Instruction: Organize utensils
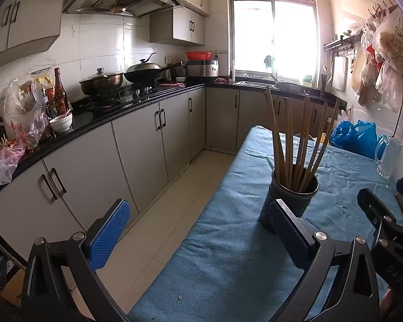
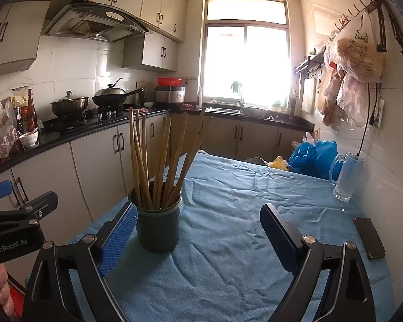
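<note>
A dark round utensil holder [image 1: 290,201] [image 2: 158,225] stands on the blue tablecloth [image 1: 228,255] [image 2: 241,201]. Several long wooden chopsticks [image 1: 295,139] [image 2: 161,158] stand fanned out in it. My left gripper [image 1: 198,220] is open and empty, with the holder just beyond its right finger [image 1: 287,230]. My right gripper [image 2: 198,225] is open and empty too. The holder sits close by its left finger [image 2: 118,238]. The right gripper's frame shows at the right edge of the left wrist view, and the left gripper's frame with a hand at the left edge of the right wrist view.
A glass mug [image 2: 346,177] and a dark phone [image 2: 369,237] lie on the table's right side, blue plastic bags [image 2: 313,158] at its far end. The left counter [image 1: 94,118] carries pots, bottles, bags and a bowl. Floor tiles [image 1: 158,214] run between counter and table.
</note>
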### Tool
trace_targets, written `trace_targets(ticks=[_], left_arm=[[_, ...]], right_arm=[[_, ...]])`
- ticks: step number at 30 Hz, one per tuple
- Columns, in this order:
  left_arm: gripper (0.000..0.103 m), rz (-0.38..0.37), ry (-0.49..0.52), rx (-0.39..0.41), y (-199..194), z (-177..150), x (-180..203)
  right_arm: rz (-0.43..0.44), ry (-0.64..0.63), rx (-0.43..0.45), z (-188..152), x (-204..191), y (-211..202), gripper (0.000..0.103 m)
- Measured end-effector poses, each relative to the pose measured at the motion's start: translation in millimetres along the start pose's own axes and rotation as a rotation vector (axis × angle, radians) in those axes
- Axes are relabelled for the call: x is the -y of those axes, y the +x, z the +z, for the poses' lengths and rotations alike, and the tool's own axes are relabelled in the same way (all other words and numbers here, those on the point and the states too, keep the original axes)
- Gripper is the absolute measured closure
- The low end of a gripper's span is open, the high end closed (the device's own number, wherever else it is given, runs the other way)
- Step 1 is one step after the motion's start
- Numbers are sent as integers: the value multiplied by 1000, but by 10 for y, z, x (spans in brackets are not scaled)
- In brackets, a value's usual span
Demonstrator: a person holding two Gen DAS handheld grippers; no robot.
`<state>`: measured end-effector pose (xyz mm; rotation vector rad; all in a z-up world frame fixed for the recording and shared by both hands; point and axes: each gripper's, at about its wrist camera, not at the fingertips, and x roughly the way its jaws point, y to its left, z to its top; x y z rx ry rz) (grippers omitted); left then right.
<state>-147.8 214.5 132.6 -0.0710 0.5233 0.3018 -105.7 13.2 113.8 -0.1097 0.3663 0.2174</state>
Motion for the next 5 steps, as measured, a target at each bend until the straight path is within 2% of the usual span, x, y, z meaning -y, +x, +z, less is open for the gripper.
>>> trace_targets(ticks=[5], left_arm=[[0,5,6,-8,16,21,-5]], right_arm=[[8,15,-14,-19,16,42,8]])
